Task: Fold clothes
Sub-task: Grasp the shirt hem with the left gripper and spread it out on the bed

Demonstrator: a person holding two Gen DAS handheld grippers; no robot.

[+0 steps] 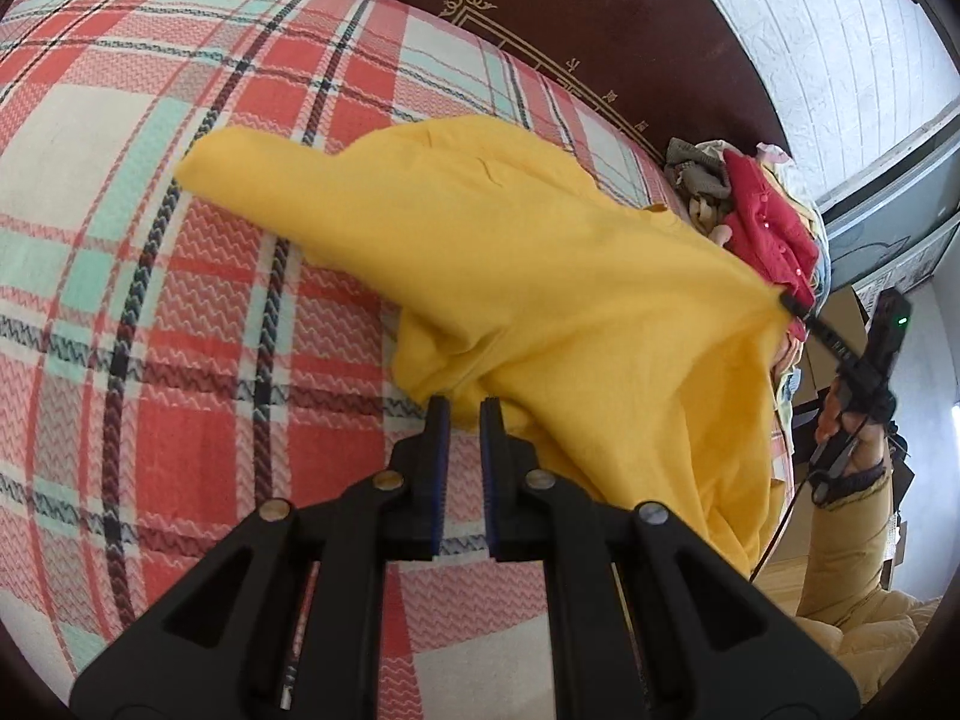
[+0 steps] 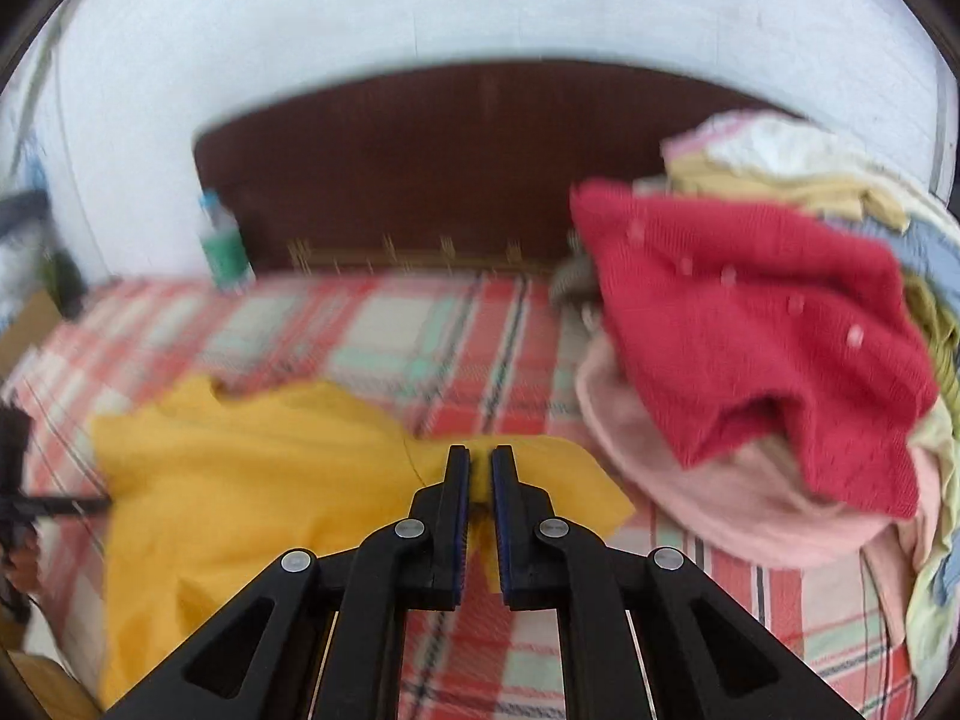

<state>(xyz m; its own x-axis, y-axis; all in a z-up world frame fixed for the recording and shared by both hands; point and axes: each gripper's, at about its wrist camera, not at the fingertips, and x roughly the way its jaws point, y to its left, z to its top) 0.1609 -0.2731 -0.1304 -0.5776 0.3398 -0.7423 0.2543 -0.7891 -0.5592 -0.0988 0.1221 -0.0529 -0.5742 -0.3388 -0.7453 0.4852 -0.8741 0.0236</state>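
Observation:
A yellow garment (image 1: 510, 252) hangs stretched over the plaid bed (image 1: 180, 300). My left gripper (image 1: 465, 411) is shut on the garment's near lower edge. In the same view my right gripper (image 1: 786, 302) is shut on the far right corner and holds it up. In the blurred right wrist view my right gripper (image 2: 480, 459) pinches yellow garment (image 2: 252, 480) fabric between its pads. At the left edge of that view my left gripper (image 2: 90, 503) meets the cloth's left side. Most of the garment sags in loose folds between the two grips.
A pile of clothes topped by a red knit (image 2: 750, 330) sits on the bed's right side, also seen as the red knit (image 1: 768, 210). A dark wooden headboard (image 2: 420, 168) backs the bed, with a bottle (image 2: 222, 246) beside it. A hand (image 1: 852, 426) in a yellow sleeve holds the right gripper.

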